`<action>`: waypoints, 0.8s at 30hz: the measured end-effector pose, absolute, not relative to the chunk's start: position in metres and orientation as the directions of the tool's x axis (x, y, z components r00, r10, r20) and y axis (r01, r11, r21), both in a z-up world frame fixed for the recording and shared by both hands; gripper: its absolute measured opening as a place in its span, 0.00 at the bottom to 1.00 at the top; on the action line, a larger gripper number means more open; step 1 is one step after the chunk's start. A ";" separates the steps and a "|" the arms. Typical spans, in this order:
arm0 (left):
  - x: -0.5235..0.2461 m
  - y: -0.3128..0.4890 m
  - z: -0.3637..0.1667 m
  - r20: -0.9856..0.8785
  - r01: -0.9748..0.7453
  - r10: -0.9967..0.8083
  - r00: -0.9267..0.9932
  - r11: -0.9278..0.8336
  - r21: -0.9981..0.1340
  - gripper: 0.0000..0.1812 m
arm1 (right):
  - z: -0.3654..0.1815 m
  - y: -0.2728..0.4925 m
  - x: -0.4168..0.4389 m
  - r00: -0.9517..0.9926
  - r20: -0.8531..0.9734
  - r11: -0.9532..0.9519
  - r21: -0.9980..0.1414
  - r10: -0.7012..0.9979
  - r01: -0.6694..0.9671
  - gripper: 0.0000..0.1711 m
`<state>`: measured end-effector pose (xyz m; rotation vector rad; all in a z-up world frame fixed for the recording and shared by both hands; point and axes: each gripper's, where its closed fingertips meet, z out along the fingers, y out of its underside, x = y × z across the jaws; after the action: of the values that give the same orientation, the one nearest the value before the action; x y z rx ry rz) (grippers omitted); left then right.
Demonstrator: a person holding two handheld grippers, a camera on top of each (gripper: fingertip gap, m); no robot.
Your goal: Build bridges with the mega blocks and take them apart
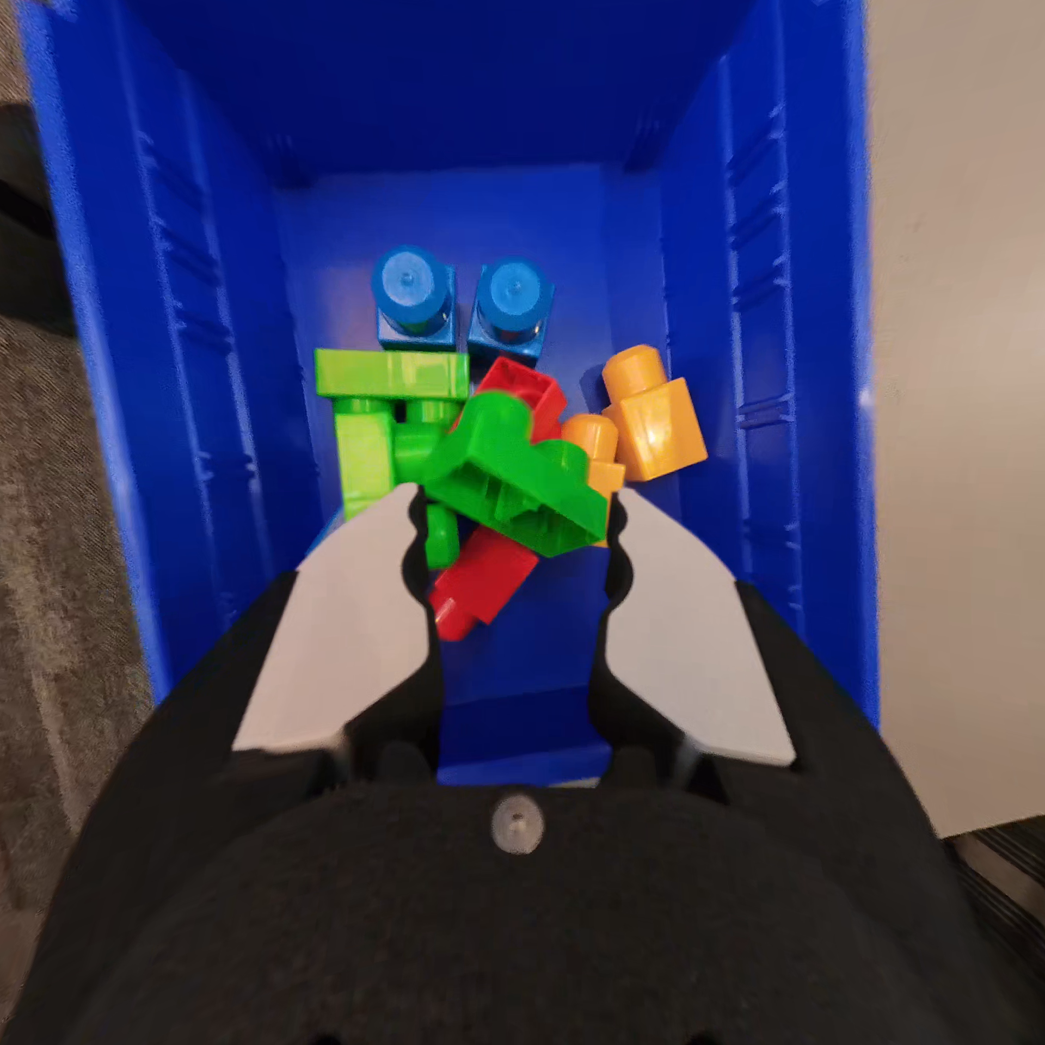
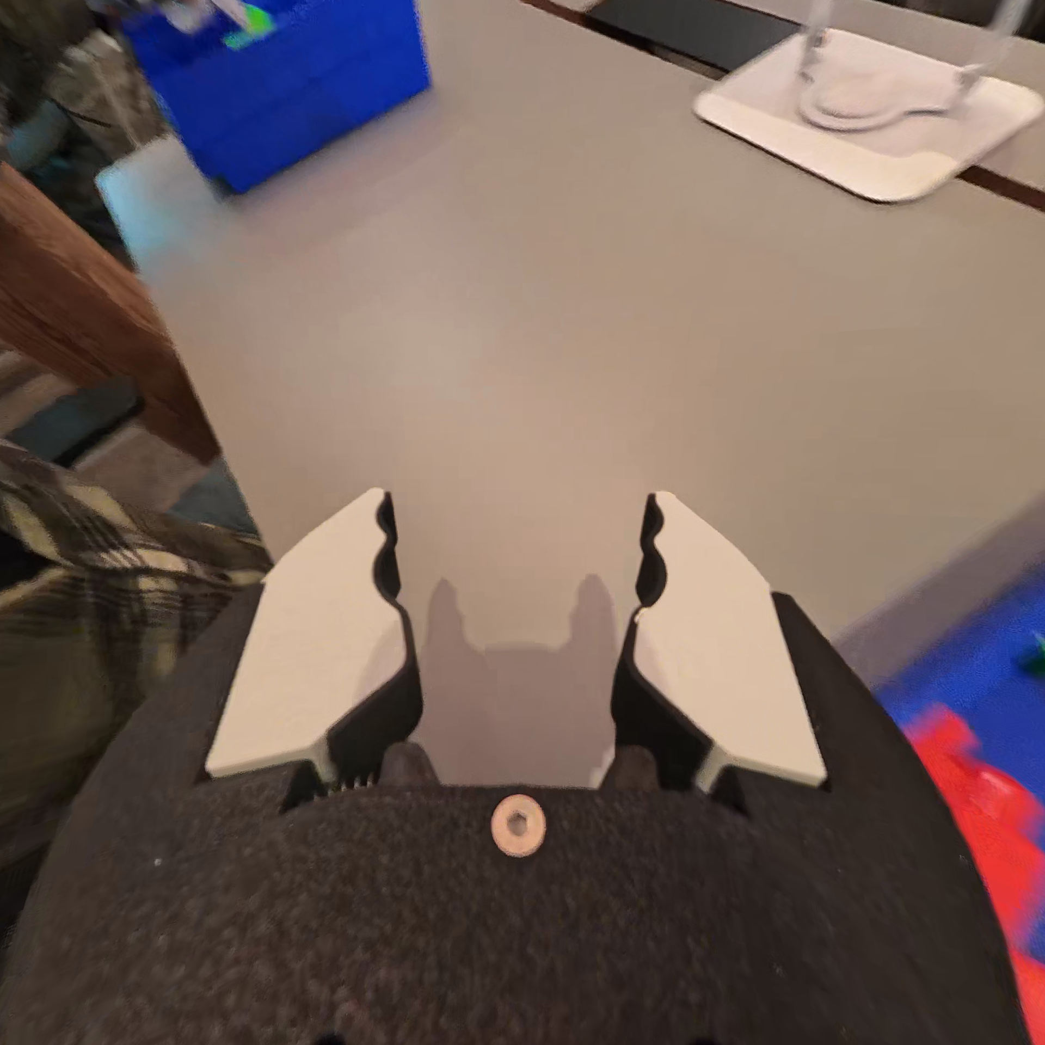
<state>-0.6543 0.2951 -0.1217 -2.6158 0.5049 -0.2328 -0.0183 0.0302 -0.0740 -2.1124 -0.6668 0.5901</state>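
My left gripper (image 1: 512, 500) hangs over a blue bin (image 1: 186, 350), jaws apart. A dark green block (image 1: 509, 480) lies tilted between the fingertips with its underside showing. Its far end is blurred while my fingers (image 1: 362, 571) are sharp, so it looks loose. Below in the bin lie two blue blocks (image 1: 415, 297), a light green pair (image 1: 390, 373), a red block (image 1: 486, 577) and two orange blocks (image 1: 656, 424). My right gripper (image 2: 517, 509) is open and empty over the bare grey table (image 2: 565, 316). The bin (image 2: 294, 96) stands far left there.
A white tray (image 2: 871, 119) with a clear glass object stands at the table's far right. A brown wooden piece (image 2: 85, 316) and a plaid sleeve (image 2: 113, 571) are at the left. Blurred blue and red shapes (image 2: 972, 752) lie at the lower right.
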 end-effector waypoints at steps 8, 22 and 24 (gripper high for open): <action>-0.538 0.262 -0.006 -0.010 -0.392 -0.641 0.768 -0.457 -0.798 0.41 | -0.065 0.050 0.158 0.893 0.096 -0.617 -0.690 0.441 0.378 0.40; -0.315 0.087 -0.049 0.302 -0.325 -0.930 0.212 -0.358 -0.875 0.38 | -0.117 0.157 0.265 0.800 0.237 -0.695 -0.399 0.552 0.598 0.33; -0.313 0.082 -0.059 0.322 -0.341 -0.922 0.214 -0.379 -0.860 0.38 | -0.122 0.163 0.280 0.764 0.250 -0.691 -0.325 0.595 0.645 0.31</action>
<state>-0.3132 0.0817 -0.0587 -1.8428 1.1703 -1.1470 0.2796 0.1629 -0.1222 -2.5646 -0.9447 -0.1755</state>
